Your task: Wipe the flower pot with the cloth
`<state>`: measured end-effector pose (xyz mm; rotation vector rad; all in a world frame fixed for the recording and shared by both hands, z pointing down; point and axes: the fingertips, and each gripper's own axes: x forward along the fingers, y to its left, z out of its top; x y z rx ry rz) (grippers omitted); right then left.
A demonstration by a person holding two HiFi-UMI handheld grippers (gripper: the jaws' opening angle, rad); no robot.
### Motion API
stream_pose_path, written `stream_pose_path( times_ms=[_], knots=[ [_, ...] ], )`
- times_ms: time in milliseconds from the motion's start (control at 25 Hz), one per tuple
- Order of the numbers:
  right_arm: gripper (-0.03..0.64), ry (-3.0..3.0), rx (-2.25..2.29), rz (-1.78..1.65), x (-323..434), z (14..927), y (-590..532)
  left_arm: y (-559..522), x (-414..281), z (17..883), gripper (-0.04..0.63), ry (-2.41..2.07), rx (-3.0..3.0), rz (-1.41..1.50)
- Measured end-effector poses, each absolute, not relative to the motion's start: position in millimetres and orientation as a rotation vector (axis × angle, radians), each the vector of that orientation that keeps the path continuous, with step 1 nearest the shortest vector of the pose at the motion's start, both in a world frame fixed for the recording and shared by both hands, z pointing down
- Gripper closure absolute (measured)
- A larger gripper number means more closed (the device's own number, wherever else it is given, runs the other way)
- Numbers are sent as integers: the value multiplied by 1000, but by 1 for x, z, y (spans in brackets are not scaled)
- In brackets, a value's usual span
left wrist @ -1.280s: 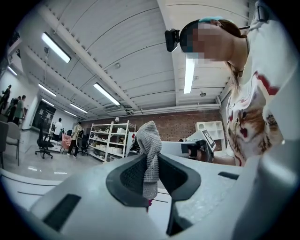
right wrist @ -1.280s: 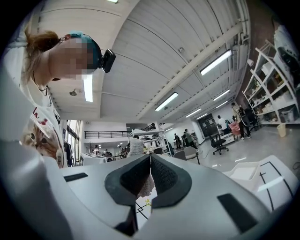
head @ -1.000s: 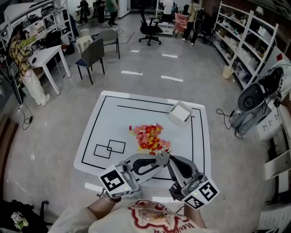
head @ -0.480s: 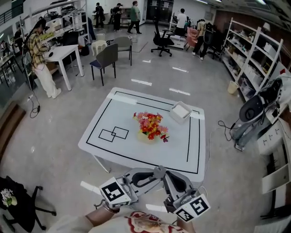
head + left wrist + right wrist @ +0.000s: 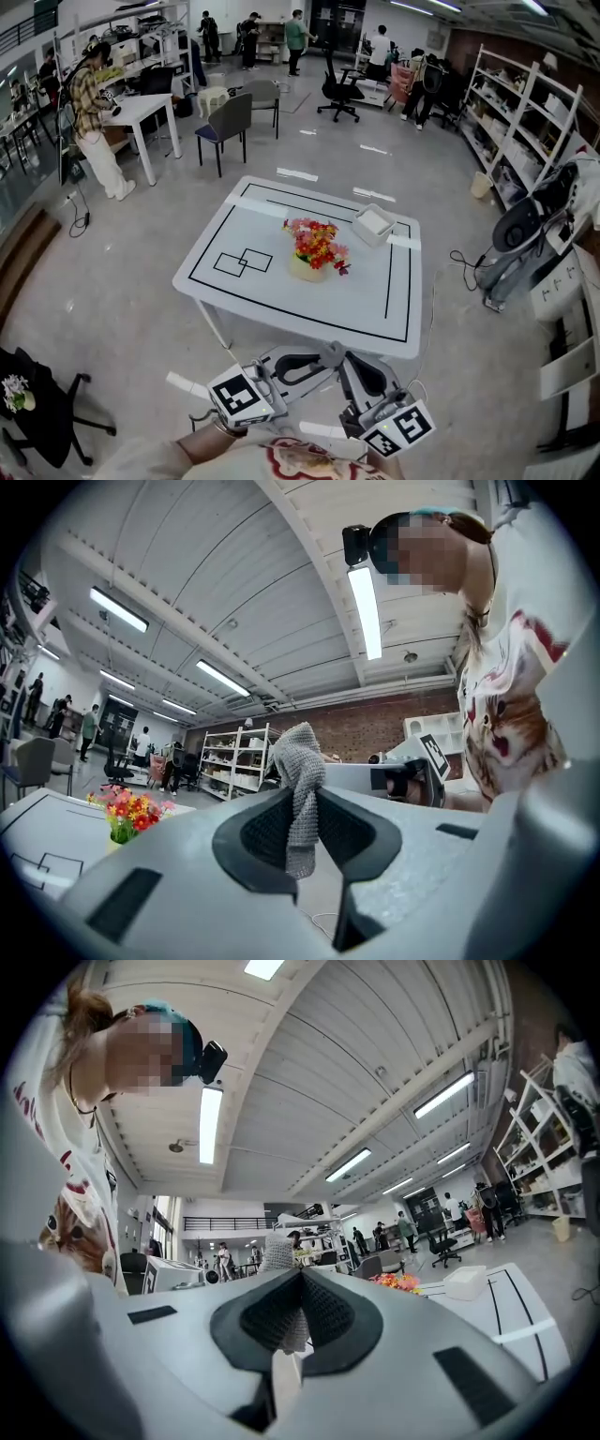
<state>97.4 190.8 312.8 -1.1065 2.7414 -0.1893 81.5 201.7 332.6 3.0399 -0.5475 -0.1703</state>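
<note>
1. Your left gripper (image 5: 323, 354) and right gripper (image 5: 339, 359) meet tip to tip right below you, short of the bench's near edge. Both pairs of fingers are pinched narrow on the same cloth (image 5: 298, 757).
2. That cloth is a coarse grey knit. It bunches into a soft lump above the dark ribbed pads (image 5: 264, 832) and hangs limp between them.
3. The bench (image 5: 361, 292) has a smooth white top marked with black lines, with two small overlapping rectangles drawn towards its left.
4. The flower pot (image 5: 308, 269) is round and pale cream. It stands near the middle of the bench, well apart from the cloth, topped with red, pink and yellow flowers (image 5: 316, 242).
5. A shallow white square tray (image 5: 373, 225) sits beyond the pot, towards the far right corner.
6. Around you lies a glossy grey floor (image 5: 122, 281), with white shelving (image 5: 525, 103) on the right and chairs (image 5: 225, 120) and people (image 5: 92, 117) farther off.
</note>
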Motion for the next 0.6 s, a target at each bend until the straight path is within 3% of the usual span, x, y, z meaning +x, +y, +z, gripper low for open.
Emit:
stream_pose_path(
  times_ms=[600],
  knots=[
    [618,2766,-1113,-162,49,310,260,271,34,329,534,-615,3023,-203]
  ],
)
